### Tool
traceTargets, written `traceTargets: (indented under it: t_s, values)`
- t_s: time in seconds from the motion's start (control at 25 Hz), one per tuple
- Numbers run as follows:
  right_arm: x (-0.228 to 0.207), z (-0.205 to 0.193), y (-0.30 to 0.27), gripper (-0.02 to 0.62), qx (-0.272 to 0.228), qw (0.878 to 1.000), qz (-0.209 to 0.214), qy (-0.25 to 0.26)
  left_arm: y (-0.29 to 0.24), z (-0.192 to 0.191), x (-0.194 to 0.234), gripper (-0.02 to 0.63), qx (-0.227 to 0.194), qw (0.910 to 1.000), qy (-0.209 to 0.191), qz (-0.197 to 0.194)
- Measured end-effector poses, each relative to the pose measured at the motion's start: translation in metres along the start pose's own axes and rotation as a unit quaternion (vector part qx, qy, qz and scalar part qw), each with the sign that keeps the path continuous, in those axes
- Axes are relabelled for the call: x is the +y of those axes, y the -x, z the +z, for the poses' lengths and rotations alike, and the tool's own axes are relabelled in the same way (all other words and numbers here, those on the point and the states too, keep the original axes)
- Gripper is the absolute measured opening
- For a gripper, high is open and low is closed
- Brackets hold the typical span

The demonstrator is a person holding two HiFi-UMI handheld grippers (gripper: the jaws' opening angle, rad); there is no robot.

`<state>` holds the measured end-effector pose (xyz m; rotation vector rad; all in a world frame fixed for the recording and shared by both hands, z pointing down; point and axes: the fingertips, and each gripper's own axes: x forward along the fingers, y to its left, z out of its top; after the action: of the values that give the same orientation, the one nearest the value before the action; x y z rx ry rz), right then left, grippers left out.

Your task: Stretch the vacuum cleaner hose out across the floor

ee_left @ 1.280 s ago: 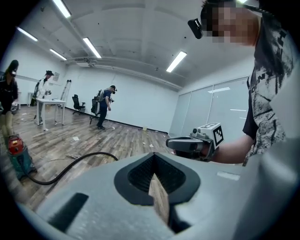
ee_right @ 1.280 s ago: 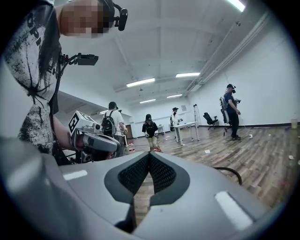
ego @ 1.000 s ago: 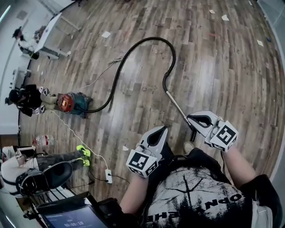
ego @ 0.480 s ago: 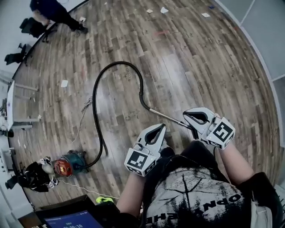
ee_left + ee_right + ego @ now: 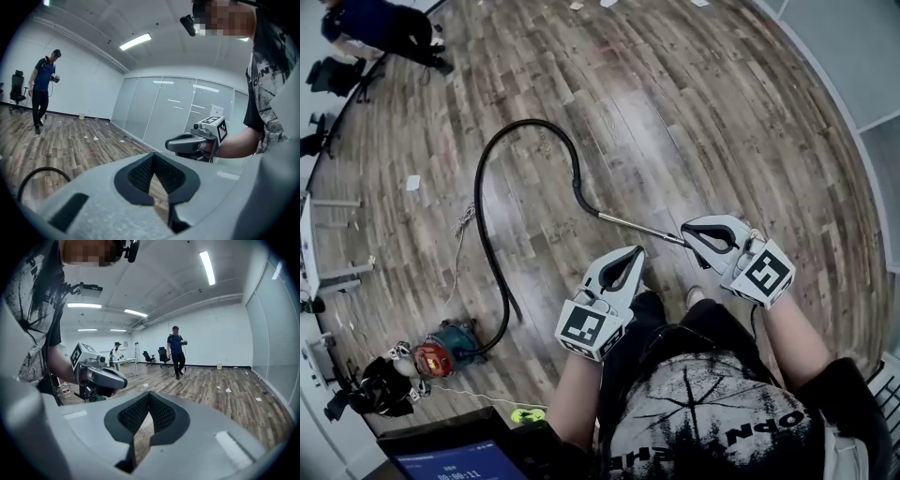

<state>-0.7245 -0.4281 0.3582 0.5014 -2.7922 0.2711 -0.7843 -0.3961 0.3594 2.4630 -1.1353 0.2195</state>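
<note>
The hose (image 5: 530, 123) lies looped on the floor (image 5: 703, 112), running from the cleaner (image 5: 441, 349) to the wand (image 5: 633, 226). The wand's end is near the right gripper (image 5: 685, 232). The jaws of the right gripper and the left gripper (image 5: 637, 251) are closed and empty, so stretching appears not yet begun; next, open the jaws, grip the wand and pull it away from the cleaner.

A long black ribbed vacuum hose (image 5: 532, 122) lies on a wood-plank floor (image 5: 694, 112) streaked brown and grey. It joins a shiny silver metal wand (image 5: 637, 228) and a teal vacuum cleaner body (image 5: 453, 339) with a red end. The pale grey left gripper (image 5: 635, 253) and right gripper (image 5: 684, 232) carry black-and-white marker cubes.
</note>
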Motion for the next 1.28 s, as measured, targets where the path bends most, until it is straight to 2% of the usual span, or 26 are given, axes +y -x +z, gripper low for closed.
traceTargets:
  t_s: [0.12, 0.24, 0.4, 0.56, 0.72, 0.8, 0.92, 1.0, 1.12, 1.28]
  values:
    - [0.000, -0.020, 0.014, 0.006, 0.015, 1.000, 0.015, -0.003, -0.001, -0.005, -0.018, 0.000, -0.004, 0.9996, 0.012, 0.027]
    - [-0.001, -0.053, 0.005, 0.006, 0.042, 0.999, 0.030, 0.005, -0.002, -0.024, -0.019, 0.000, -0.009, 0.9988, 0.020, 0.043]
    - [-0.014, -0.114, -0.044, 0.038, 0.087, 0.995, 0.038, 0.007, -0.013, -0.071, 0.018, 0.000, 0.000, 0.9981, 0.038, 0.049]
    - [-0.028, -0.189, -0.108, 0.087, 0.133, 0.990, 0.038, 0.002, -0.031, -0.118, 0.061, 0.000, 0.000, 0.9988, 0.028, 0.041]
    - [-0.046, -0.291, -0.169, 0.130, 0.192, 0.980, 0.055, 0.014, -0.054, -0.173, 0.113, 0.000, -0.020, 0.9979, 0.028, 0.055]
    - [-0.050, -0.352, -0.195, 0.173, 0.230, 0.971, 0.064, 0.011, -0.061, -0.207, 0.135, 0.000, -0.018, 0.9972, 0.040, 0.061]
    - [-0.062, -0.453, -0.231, 0.199, 0.279, 0.958, 0.065, 0.004, -0.071, -0.252, 0.174, 0.000, -0.028, 0.9952, 0.065, 0.068]
    - [-0.074, -0.524, -0.252, 0.219, 0.312, 0.948, 0.063, -0.003, -0.081, -0.280, 0.194, 0.000, -0.030, 0.9956, 0.050, 0.073]
    - [-0.086, -0.623, -0.276, 0.241, 0.360, 0.931, 0.064, -0.008, -0.092, -0.325, 0.207, 0.000, -0.006, 0.9973, 0.012, 0.073]
    - [-0.095, -0.730, -0.305, 0.252, 0.423, 0.903, 0.073, 0.000, -0.100, -0.370, 0.225, 0.000, 0.018, 0.9955, -0.009, 0.092]
